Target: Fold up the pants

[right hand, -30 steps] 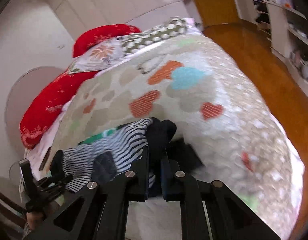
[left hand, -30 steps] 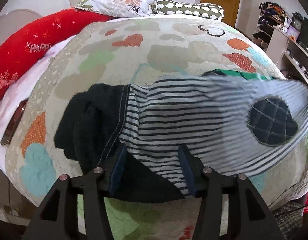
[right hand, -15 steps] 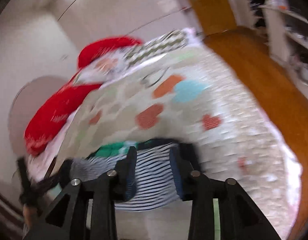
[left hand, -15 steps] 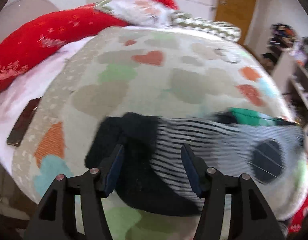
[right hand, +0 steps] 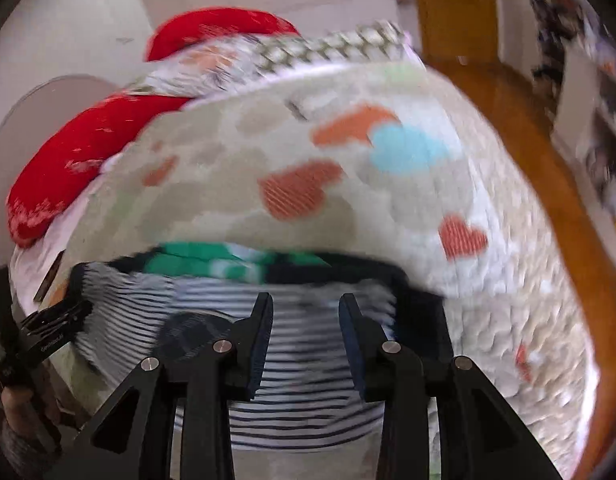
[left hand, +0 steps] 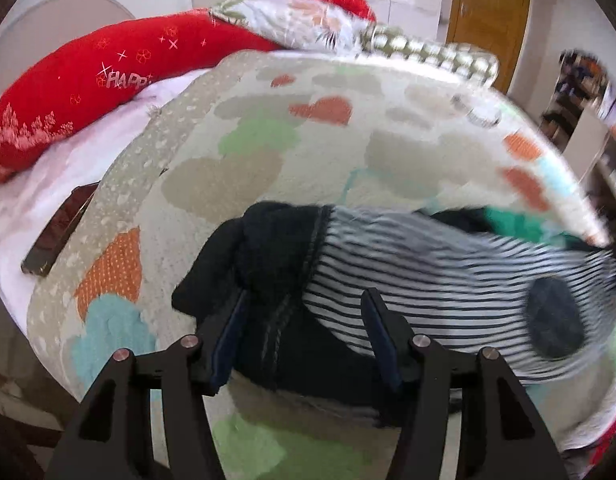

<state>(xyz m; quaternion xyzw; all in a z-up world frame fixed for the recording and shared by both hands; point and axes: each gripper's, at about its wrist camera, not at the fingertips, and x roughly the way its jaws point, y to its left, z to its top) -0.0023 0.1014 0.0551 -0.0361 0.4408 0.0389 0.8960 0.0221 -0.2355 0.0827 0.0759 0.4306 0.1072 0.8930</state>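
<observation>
The pants (left hand: 428, 276) are black-and-white striped with black cuffs, a dark round patch (left hand: 554, 322) and a green part. They lie folded across the near edge of the heart-patterned bedspread (left hand: 308, 160). My left gripper (left hand: 304, 304) is open, its jaws over the black cuff end (left hand: 268, 248), not holding it. My right gripper (right hand: 306, 304) is open above the striped fabric (right hand: 300, 360) near the other end. The left gripper also shows at the left edge of the right wrist view (right hand: 56, 320).
Red pillows (left hand: 88, 92), a floral pillow (left hand: 292, 20) and a patterned pillow (left hand: 428, 52) lie at the head of the bed. A dark phone-like slab (left hand: 56, 236) lies on the white sheet at left. Wooden floor (right hand: 548, 160) and shelves (right hand: 588, 80) are to the right.
My right gripper was shut on the black cuff; it has let go and opened, now above the stripes. My left gripper stayed open and drew back slightly. The pants settled on the bed.
</observation>
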